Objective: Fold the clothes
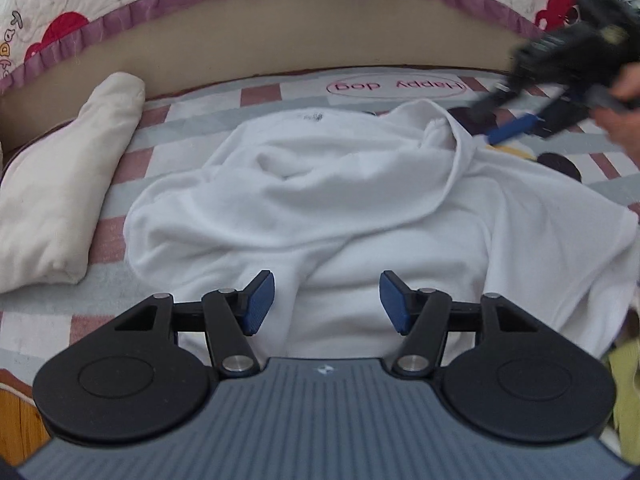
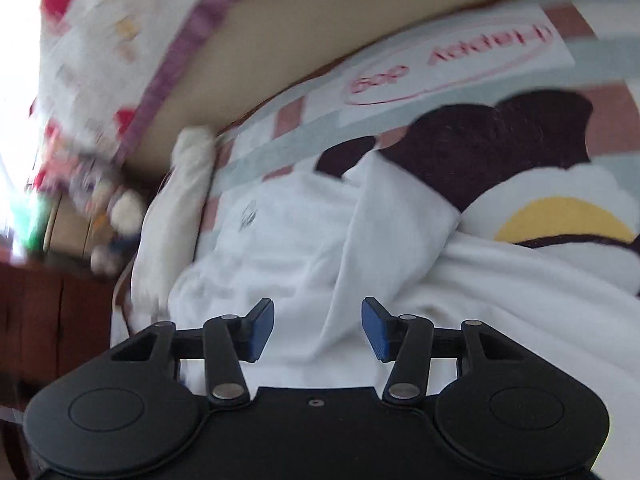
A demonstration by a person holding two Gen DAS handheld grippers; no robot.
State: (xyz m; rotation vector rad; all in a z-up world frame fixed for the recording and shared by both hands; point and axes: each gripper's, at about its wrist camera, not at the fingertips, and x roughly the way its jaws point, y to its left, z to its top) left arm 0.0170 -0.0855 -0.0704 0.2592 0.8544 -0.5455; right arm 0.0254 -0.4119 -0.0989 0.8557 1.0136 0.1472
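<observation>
A crumpled white garment (image 1: 340, 200) lies spread on the patterned bed cover (image 1: 180, 136), with a small dark print near its far edge. My left gripper (image 1: 327, 300) hovers over its near part, jaws apart, blue pads (image 1: 260, 300) holding nothing. In the left wrist view my right gripper (image 1: 516, 128) shows blurred at the upper right, in a person's hand (image 1: 624, 120), by the garment's far right fold. In the blurred right wrist view the right gripper (image 2: 318, 328) stands open above a raised fold of the white garment (image 2: 380, 232), with nothing pinched between its pads.
A cream pillow (image 1: 64, 184) lies at the left on the bed. A beige headboard (image 1: 280, 36) and a frilled quilt (image 1: 120, 12) rise behind. A yellow-green cloth (image 1: 626, 392) shows at the right edge. The cover carries a "Happy dog" print (image 2: 452, 64); a dark wooden bedside unit (image 2: 56, 320) stands left.
</observation>
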